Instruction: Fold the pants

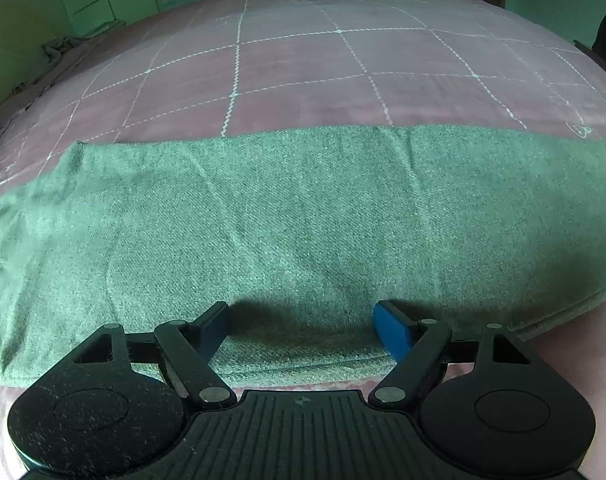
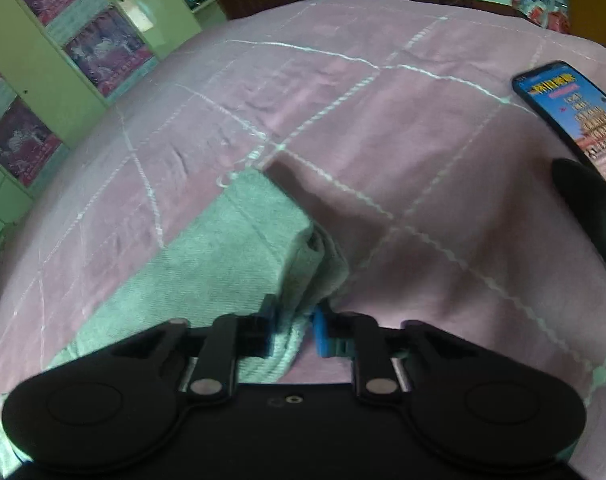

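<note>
The green pants (image 1: 303, 216) lie folded lengthwise in a long flat band across the pink checked bedspread (image 1: 303, 64). My left gripper (image 1: 303, 320) is open, its blue-padded fingers spread wide just over the near edge of the cloth. In the right wrist view the pants' end (image 2: 239, 248) lies in a folded stack with a ribbed band at its near edge. My right gripper (image 2: 293, 330) has its fingers closed on that ribbed edge of the pants.
A phone (image 2: 575, 116) with a lit screen lies on the bedspread at the far right, with a dark object (image 2: 595, 208) beside it. A crumpled cloth (image 1: 63, 48) lies at the bed's far left. Green cabinets (image 2: 55, 52) stand beyond the bed.
</note>
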Demonstrator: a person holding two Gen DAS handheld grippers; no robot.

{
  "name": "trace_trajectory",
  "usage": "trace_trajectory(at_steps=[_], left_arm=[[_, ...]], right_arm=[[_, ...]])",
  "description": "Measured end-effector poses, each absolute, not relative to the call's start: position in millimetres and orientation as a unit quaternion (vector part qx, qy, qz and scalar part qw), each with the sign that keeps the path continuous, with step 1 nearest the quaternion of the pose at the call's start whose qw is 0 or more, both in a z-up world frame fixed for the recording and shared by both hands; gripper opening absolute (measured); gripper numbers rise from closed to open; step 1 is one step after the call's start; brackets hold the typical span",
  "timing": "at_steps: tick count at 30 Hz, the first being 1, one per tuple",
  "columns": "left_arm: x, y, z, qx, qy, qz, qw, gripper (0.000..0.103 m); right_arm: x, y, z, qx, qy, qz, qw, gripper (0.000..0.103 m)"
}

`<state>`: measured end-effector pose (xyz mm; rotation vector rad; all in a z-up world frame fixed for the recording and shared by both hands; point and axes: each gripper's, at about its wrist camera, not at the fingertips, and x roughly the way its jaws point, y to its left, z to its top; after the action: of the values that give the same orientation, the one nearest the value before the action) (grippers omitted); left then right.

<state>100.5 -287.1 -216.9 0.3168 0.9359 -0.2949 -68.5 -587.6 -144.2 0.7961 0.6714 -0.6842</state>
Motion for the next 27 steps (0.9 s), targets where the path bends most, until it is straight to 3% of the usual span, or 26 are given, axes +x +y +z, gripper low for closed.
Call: trace_trajectory(at_steps=[8, 14, 19, 24, 27], left_arm=[[118.0, -242.9, -189.1, 0.110, 0.459, -0.138, 0.871, 0.078], [148.4, -134.9, -173.0, 0.063, 0.455, -0.063, 0.886, 0.078], [164.1, -45.3, -178.1, 0.005, 0.469, -0.005, 0.883, 0.078], [163.1, -13.4, -184.4, -0.055, 0.483, -0.030, 0.873, 0.078], [166.7, -21.6, -185.3, -0.111, 0.503, -0.082, 0.853, 0.078]], right_arm=[[-44.0, -554.6, -106.5, 0.263, 0.314, -0.317, 0.855, 0.016], [18.2, -454.3, -55.4, 0.169, 0.286, -0.175, 0.927, 0.016], [66.0, -345.4, -68.4, 0.143, 0.310, -0.042, 0.939, 0.017], [99.3, -279.9, -142.1, 0.137, 0.442, 0.026, 0.886, 0.040], [89.4, -282.7, -132.3, 0.136, 0.420, 0.035, 0.896, 0.044]])
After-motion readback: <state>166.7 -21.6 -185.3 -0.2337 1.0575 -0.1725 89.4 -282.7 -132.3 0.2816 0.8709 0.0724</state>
